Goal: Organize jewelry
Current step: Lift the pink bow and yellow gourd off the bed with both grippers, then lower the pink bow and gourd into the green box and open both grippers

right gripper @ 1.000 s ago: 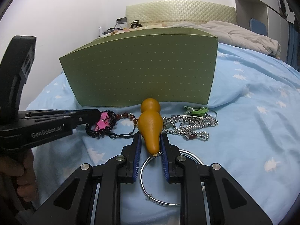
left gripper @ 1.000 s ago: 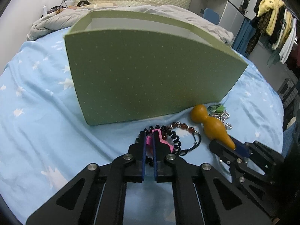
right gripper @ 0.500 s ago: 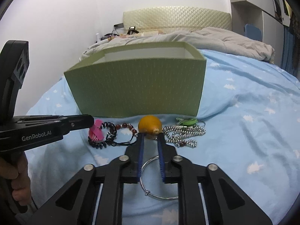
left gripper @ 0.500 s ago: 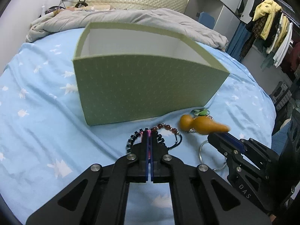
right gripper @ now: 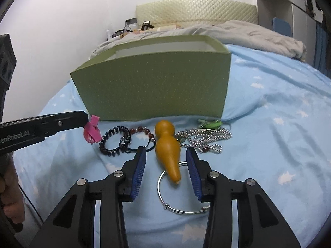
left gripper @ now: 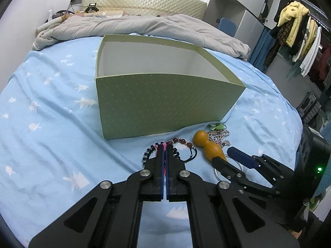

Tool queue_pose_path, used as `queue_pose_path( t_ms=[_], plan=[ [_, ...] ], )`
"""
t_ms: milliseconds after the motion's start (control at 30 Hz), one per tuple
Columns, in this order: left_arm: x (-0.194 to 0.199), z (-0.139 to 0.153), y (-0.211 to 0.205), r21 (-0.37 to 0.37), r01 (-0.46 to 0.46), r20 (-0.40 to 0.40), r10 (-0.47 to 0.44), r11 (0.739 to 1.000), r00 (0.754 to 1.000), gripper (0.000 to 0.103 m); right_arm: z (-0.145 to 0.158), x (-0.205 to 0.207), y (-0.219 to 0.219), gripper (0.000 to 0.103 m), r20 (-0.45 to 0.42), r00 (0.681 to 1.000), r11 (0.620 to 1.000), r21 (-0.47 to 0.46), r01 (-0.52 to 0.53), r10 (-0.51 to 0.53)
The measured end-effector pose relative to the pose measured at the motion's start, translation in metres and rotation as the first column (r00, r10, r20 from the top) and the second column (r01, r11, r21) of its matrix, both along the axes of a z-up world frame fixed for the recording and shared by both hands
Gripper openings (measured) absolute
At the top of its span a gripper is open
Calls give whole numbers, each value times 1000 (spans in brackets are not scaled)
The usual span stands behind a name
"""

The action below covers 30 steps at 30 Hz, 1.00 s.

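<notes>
Jewelry lies on the bed [left gripper: 51, 124] before the box [left gripper: 165, 107]. Left tongs [left gripper: 164, 150] are clenched on a pink clip [right gripper: 92, 132], lifted clear of the sheet. Right tongs [right gripper: 166, 157] are released, straddling the gourd [right gripper: 167, 146], which rests on the bangle [right gripper: 182, 188] beside the bead chain [right gripper: 204, 138]. The smooth, tapered gourd may squirt out of a pinch near its tip. The black coil [right gripper: 114, 142] sits just beside the clip and could snag and be dragged along.

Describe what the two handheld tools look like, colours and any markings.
Both are matte black linkage frames with silver pivot bolts and blue ribbed pads. The left tool carries white "GenRobot.AI" lettering on its side; the right tool shows a lit green LED on its black body.
</notes>
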<state>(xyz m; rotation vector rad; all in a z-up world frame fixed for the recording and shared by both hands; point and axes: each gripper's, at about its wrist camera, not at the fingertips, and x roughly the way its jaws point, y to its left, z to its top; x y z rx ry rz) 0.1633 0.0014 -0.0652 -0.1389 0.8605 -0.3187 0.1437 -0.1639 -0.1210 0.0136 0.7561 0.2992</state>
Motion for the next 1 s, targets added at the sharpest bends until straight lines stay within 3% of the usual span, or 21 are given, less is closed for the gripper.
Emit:
queue_pose_path(
  t_ms=[200, 233, 400, 600, 733, 1000],
  plan=[
    [1, -1, 3, 0, -6, -3, 6, 1000, 1000, 0, -11, 13, 7, 37, 10, 1000, 999, -49, 2, -1],
    [1, -2, 4, 0, -7, -5, 7, 1000, 1000, 0, -13, 14, 8, 28, 6, 1000, 998, -57, 1, -1],
    [1, 0, 5, -5, -10, -5, 10, 1000, 1000, 0, -6, 7, 10, 27, 43, 999, 998, -66, 5, -3],
    [2, 19, 5, -23, -7, 16, 7, 1000, 1000, 0, 33, -5, 3, 27, 78, 997, 999, -19, 30, -29],
    [6, 43, 5, -43, -1, 48, 3, 999, 999, 0, 77, -9, 4, 27, 148, 988, 999, -1, 41, -41],
    [38, 97, 12, -40, -33, 152, 38, 999, 988, 0, 136, 21, 9, 27, 249, 966, 996, -23, 82, -74]
  ],
)
